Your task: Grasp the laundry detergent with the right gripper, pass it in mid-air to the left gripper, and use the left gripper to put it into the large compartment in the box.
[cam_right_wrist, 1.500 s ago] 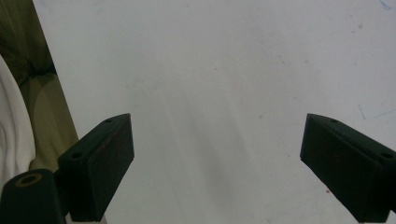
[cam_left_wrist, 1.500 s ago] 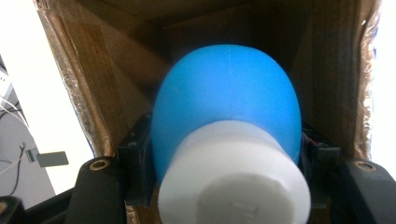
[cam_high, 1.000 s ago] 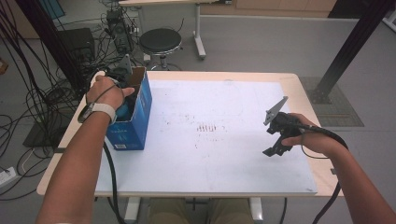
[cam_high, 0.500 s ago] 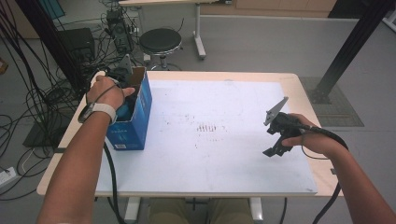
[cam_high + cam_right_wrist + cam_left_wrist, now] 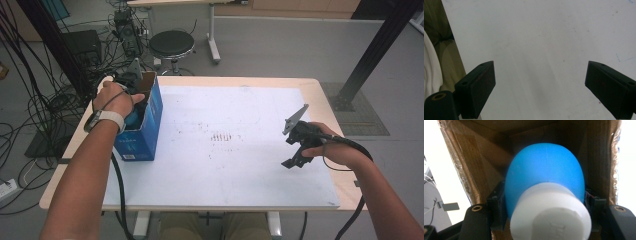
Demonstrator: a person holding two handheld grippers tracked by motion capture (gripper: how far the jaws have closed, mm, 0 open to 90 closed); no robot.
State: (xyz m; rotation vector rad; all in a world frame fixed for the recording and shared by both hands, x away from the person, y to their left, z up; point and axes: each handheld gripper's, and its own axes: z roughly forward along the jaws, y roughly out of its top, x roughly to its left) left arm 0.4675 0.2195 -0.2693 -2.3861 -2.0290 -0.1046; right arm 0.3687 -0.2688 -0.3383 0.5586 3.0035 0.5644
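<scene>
The left hand-held gripper [image 5: 544, 220] is clamped on a blue bulb-shaped object with a white cap [image 5: 546, 195], its jaws pressing the blue body from both sides. Both sit inside an open blue cardboard box [image 5: 142, 127] at the worktop's [image 5: 240, 175] left edge, toward the far corner. The right hand-held gripper [image 5: 295, 150] hovers near the right edge, jaws wide apart, nothing between them, over the white sheet [image 5: 544, 37].

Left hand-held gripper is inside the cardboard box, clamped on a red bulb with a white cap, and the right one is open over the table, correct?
Not quite: the bulb is blue, not red, as the left gripper view shows. The left hand-held gripper is clamped on it inside the cardboard box, white cap included, and the right hand-held gripper is open over the table.
</scene>
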